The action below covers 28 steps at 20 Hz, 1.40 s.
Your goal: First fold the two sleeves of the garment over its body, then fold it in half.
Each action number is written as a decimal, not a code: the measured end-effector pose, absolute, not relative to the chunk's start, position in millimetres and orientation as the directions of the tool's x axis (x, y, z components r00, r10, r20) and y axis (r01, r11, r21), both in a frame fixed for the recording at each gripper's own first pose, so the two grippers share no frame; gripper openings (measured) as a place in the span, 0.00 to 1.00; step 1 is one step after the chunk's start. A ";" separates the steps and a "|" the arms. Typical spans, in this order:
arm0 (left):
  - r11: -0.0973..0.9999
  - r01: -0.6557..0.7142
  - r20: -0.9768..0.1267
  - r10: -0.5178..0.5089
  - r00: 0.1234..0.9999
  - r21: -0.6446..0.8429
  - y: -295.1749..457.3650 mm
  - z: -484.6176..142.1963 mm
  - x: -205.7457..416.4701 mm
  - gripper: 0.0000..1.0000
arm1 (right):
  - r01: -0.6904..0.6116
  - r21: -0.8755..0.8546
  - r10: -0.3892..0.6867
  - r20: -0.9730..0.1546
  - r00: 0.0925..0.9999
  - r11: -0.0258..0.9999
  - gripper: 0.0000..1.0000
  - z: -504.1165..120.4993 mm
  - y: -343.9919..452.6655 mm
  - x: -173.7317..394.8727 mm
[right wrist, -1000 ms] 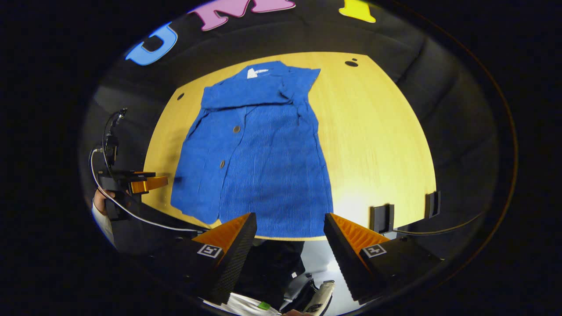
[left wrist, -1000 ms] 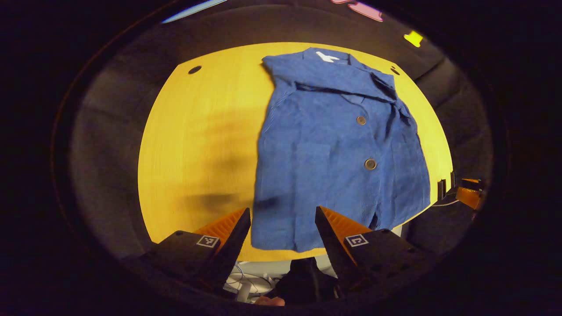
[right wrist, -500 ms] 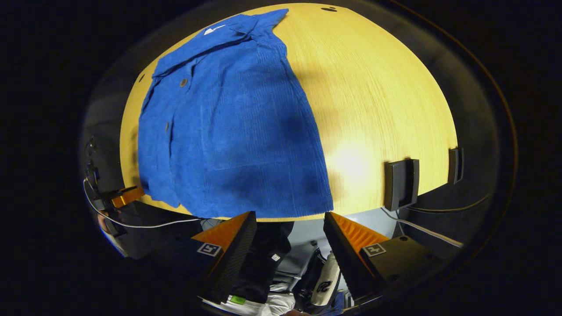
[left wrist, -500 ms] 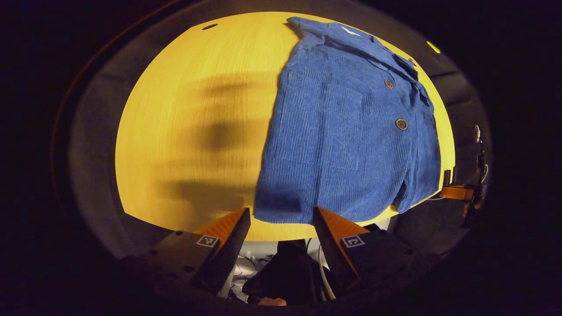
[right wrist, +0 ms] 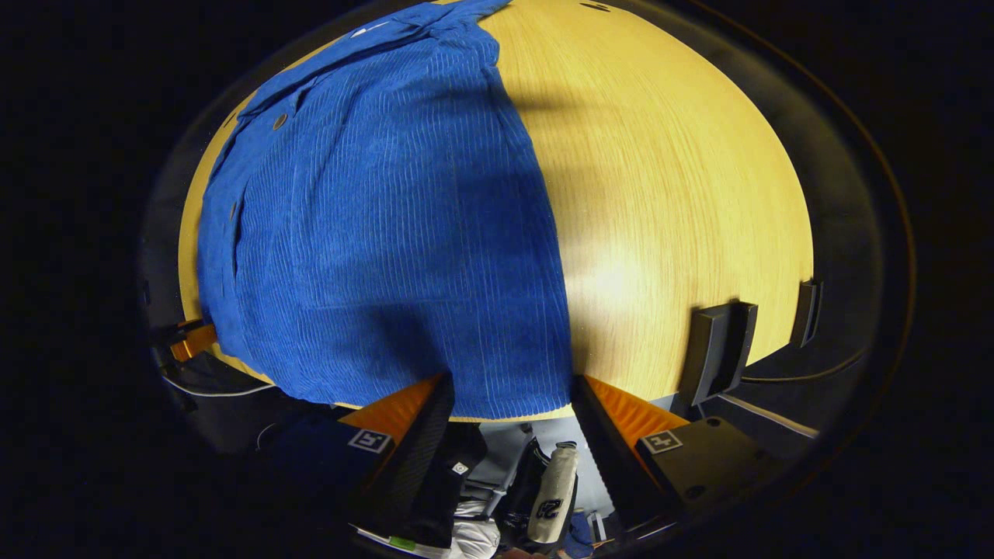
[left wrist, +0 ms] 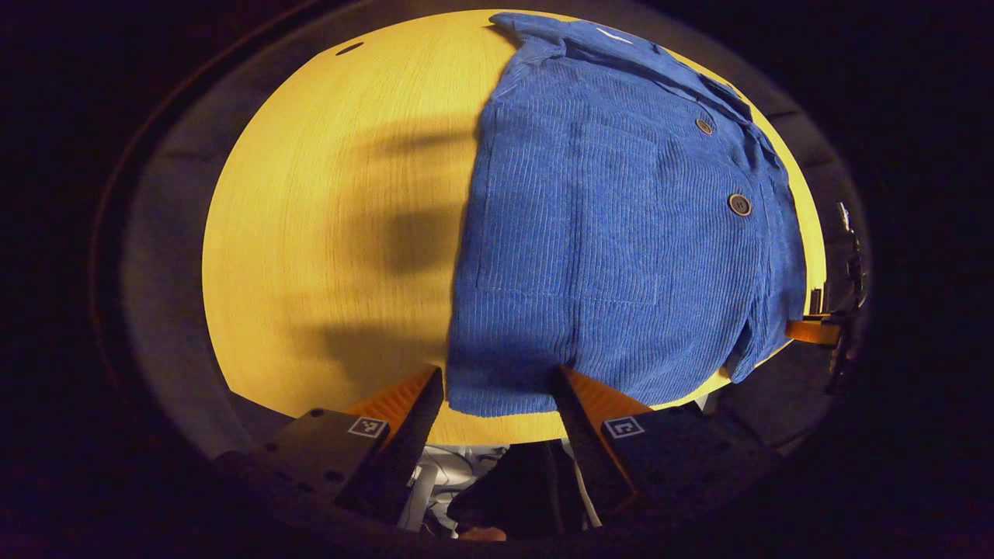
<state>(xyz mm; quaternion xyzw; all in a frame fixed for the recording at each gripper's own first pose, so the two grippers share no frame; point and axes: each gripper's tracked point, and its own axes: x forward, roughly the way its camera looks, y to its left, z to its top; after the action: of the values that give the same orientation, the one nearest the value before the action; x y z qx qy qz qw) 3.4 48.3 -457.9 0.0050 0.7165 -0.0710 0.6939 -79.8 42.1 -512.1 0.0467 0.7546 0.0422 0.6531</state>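
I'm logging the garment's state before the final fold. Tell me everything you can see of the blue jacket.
The blue jacket looks like ribbed corduroy, with a collar, round buttons and a stitched patch pocket. It lies flat on the wooden table, sleeves already folded in, hem at the near edge. Each gripper's open jaws straddle a hem corner, apparently not yet pinching it.

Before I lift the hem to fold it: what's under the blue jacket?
Under the blue jacket lies the yellow wooden table. Anything between cloth and tabletop is covered.

Booth (black cloth wall (left wrist: pixel 167 256), wooden table (left wrist: pixel 311 233))
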 end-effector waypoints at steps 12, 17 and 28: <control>0.971 0.222 -0.996 -0.088 -0.023 -0.091 30.8 -458.4 3.8 0.61 | 0.043 0.129 0.132 -0.990 -0.056 0.991 0.98 -512.4 48.1 -80.9; 0.954 0.276 -0.993 -0.109 -0.053 -0.119 18.5 -455.1 3.9 0.08 | 0.075 0.194 0.198 -0.978 -0.059 0.978 0.13 -509.9 71.2 -78.9; 0.918 0.239 -0.918 -0.360 0.167 -0.316 16.6 -355.8 68.0 0.00 | 0.041 0.311 0.308 -0.948 0.081 0.949 0.06 -441.3 65.6 -37.9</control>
<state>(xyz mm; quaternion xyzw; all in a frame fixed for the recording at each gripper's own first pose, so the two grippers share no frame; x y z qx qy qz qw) 68.0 16.6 -355.8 -0.0493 0.6147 -0.1963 0.7624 -37.9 65.6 -441.3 0.1296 0.6715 0.0922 0.7237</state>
